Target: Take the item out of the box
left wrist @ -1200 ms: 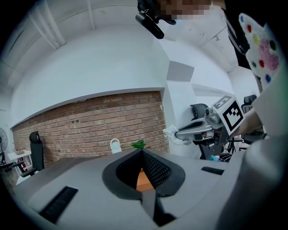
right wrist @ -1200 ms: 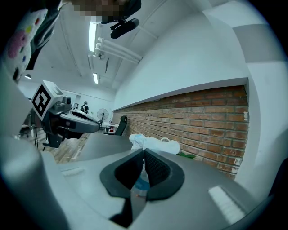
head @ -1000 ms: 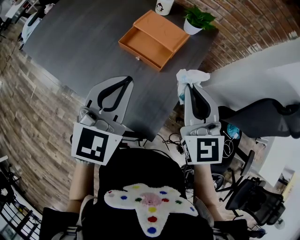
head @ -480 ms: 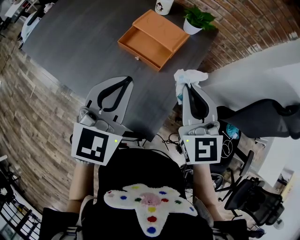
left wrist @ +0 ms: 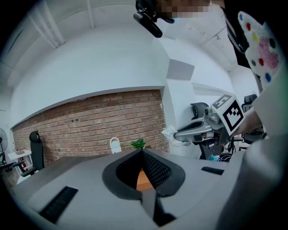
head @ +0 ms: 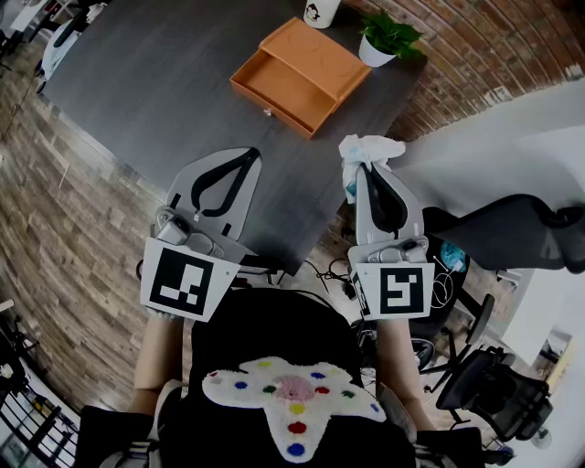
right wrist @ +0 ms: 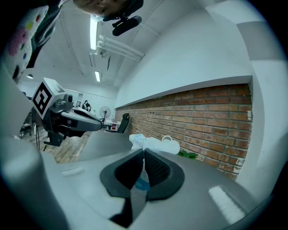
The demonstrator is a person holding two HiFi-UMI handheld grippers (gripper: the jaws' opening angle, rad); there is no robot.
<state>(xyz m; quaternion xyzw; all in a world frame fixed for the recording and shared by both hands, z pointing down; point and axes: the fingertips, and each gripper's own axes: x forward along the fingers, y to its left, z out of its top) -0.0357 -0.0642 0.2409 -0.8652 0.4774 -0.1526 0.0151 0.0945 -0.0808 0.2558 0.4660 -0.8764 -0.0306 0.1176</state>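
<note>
White packet point(head: 370, 146) is sitting clamped in R gripper point(head: 363, 172) fingers, well clear of orange box point(head: 302, 73) ahead; L gripper point(head: 248, 155) fingers are resting shut, empty. Removal's looking done; next is prob. needing a put-down on surface point(head: 155, 82).

An orange box point(head: 302, 75) lies on the grey table point(head: 155, 82), its shallow drawer pulled out. Just right of the box stands a potted plant point(head: 384, 38), and just behind the box a white cup point(head: 320, 11). Nearer than the box, off its right corner, the right gripper point(head: 366, 170) pinches a crumpled white packet point(head: 367, 150). Nearer and left of the box, the left gripper point(head: 248, 154) hangs over the table with its tips together, empty.
</note>
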